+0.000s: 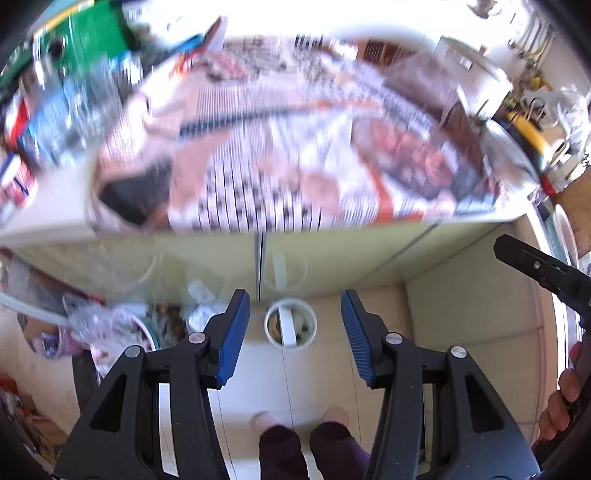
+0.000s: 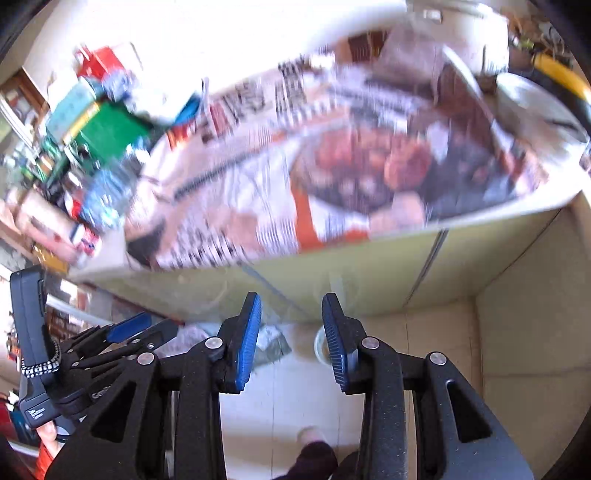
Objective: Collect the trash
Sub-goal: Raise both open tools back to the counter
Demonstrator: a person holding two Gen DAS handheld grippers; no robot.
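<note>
A table (image 1: 55, 206) with a pale top is seen from above in both wrist views, and most of its top is covered by spread newspaper (image 1: 295, 147), whose print and food photographs are blurred. At the table's left edge a heap of packaging is crowded together, among it a green carton (image 1: 98, 31) and crumpled clear plastic (image 1: 74, 107); the single pieces cannot be told apart through the blur. Below the table's front edge a pale cabinet front (image 1: 332, 254) is shown, and under it a light tiled floor (image 1: 461, 314). On the floor, near the foot of the cabinet, a white cup (image 1: 290, 324) is standing upright with a flat white stick lying in it and brownish remains inside. To the left of the cup, more trash is gathered in an open bin (image 1: 122, 332), with paper and plastic piled in and beside it. The left gripper (image 1: 293, 332) is held above the floor with its jaws wide apart, nothing between them, and the cup is framed in the gap without being touched. The right gripper (image 2: 291, 332) is held likewise, its jaws parted and empty, with the cup partly hidden behind the right finger (image 2: 338, 343). The person's feet are seen on the floor below.
</note>
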